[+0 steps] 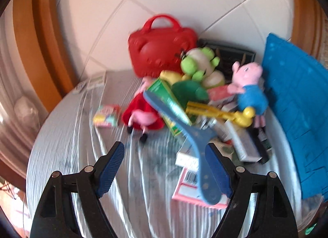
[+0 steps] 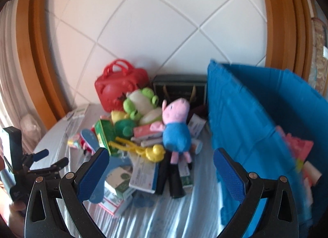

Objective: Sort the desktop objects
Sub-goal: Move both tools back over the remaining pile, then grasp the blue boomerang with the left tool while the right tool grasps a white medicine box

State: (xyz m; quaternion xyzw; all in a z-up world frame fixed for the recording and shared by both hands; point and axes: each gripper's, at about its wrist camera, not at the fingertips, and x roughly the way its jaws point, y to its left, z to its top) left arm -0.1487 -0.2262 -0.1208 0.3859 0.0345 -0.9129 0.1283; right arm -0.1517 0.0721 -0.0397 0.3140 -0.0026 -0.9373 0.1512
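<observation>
Both grippers, left (image 1: 165, 171) & right (image 2: 161, 173): black plastic linkage arms w/ silver pivot screws, slot cutouts, ribbed blue pads (image 1: 110, 168) on fingers.

The bag (image 1: 162, 47) is bright red. The frog toy (image 1: 203, 64) is light green and white. One pig toy (image 2: 176, 123) is pink with a blue shirt. The other pig toy (image 1: 143, 113) wears a red dress. The duck (image 2: 154, 152) is yellow. The big box (image 2: 256, 115) is blue. The table cloth (image 1: 82, 156) is pale grey with thin stripes. The wall (image 2: 153, 22) is white with criss-cross lines. The gripper pads (image 2: 93, 173) are dark blue on black arms.
</observation>
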